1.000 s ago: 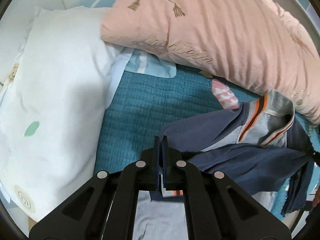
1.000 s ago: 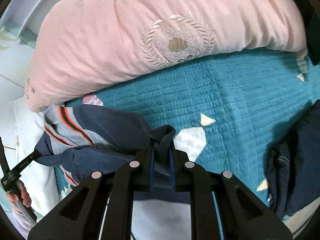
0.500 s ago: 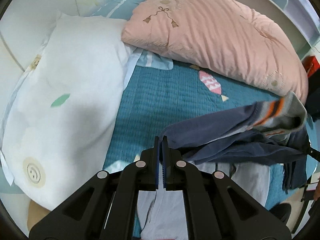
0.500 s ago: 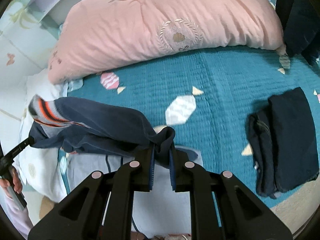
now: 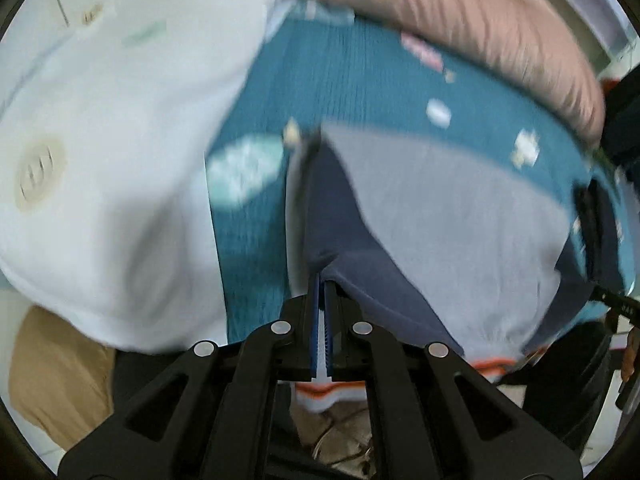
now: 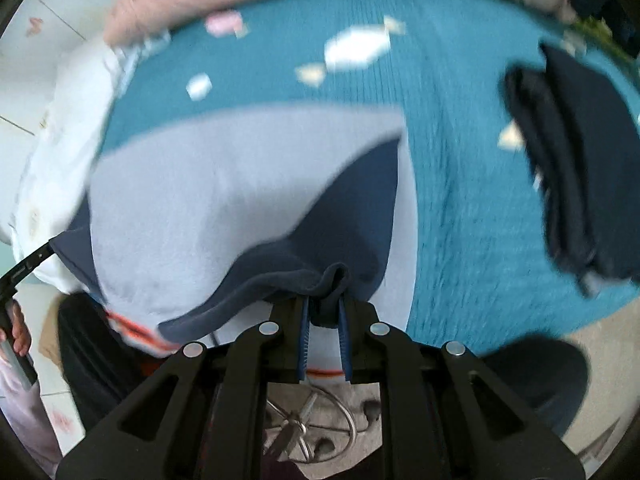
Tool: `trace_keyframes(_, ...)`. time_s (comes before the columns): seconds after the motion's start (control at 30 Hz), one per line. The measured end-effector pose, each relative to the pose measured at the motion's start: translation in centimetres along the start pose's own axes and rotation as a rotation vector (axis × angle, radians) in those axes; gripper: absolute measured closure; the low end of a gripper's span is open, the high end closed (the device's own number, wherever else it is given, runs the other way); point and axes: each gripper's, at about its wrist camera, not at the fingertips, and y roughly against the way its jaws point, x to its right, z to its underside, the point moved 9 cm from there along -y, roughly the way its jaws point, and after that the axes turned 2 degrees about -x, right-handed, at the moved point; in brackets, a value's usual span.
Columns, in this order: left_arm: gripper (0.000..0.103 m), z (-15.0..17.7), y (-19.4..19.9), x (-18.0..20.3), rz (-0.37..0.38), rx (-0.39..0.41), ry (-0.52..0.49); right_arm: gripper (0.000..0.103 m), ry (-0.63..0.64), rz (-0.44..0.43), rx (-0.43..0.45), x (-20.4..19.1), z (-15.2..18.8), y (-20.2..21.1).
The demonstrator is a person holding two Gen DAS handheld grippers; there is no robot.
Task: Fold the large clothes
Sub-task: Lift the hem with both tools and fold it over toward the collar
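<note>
L claw (image 5: 320,280): we see it clamped on sweatshirt (image 5: 440,208) navy edge.
R claw (image 6: 324,308): pinching navy fold.
Sweatshirt: on bedspread (image 6: 460,208), near-edge overhang.

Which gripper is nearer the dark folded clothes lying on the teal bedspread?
Right. The right gripper has the dark folded clothes just off to its right; the left gripper sees them beyond the grey-and-navy garment.

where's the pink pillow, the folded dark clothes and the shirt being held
pink pillow (image 5: 460,12), left wrist view, on its creased middle
folded dark clothes (image 6: 572,160), right wrist view, on the top layer
shirt (image 6: 240,184), right wrist view, on its light grey back panel
</note>
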Motion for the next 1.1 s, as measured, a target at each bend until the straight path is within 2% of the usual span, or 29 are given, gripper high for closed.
trace_keyframes(0.1,0.101,2.4,-2.8,-0.7,-0.042,-0.052,0.021,0.091,-0.009,0.067,-0.023,0.9,1.7,-2.8)
trace_keyframes(0.2,0.101,3.2,-3.0,-0.8,-0.03,-0.055,0.031,0.091,-0.052,0.042,-0.031,1.4,2.3,-3.5)
trace_keyframes(0.4,0.101,2.9,-1.5,-0.6,-0.027,-0.032,-0.004,0.089,-0.039,0.032,-0.034,1.7,3.0,-2.9)
trace_keyframes(0.53,0.101,4.1,-2.0,-1.0,-0.045,-0.051,-0.006,0.089,-0.028,0.07,-0.082,2.5,4.9,-3.7)
trace_keyframes(0.67,0.101,5.8,-3.5,-2.3,-0.07,-0.112,0.014,0.091,-0.076,0.109,-0.154,4.5,7.3,-5.3)
trace_keyframes(0.77,0.1,6.6,-2.9,-2.0,-0.034,-0.102,0.006,0.087,-0.111,0.054,-0.152,4.6,8.2,-4.6)
trace_keyframes(0.8,0.097,6.7,-2.7,-1.9,-0.025,-0.103,0.01,0.084,-0.127,0.039,-0.148,4.6,8.3,-4.1)
trace_keyframes(0.87,0.089,6.7,-2.3,-1.5,0.004,-0.102,0.033,0.076,-0.189,-0.042,-0.131,4.2,8.3,-3.0)
trace_keyframes(0.93,0.088,6.1,-1.9,-0.9,0.053,-0.09,0.052,0.058,-0.257,-0.15,-0.105,3.4,7.7,-1.9)
trace_keyframes(0.97,0.087,5.7,-1.8,-0.4,0.081,-0.084,0.064,0.055,-0.29,-0.188,-0.098,2.9,7.4,-1.5)
trace_keyframes(1.07,0.062,4.4,-2.0,0.8,0.204,-0.086,0.161,0.053,-0.387,-0.314,-0.085,1.6,6.3,-1.2)
trace_keyframes(1.1,0.063,4.0,-2.4,1.1,0.235,-0.084,0.198,0.053,-0.423,-0.353,-0.083,1.2,5.9,-1.5)
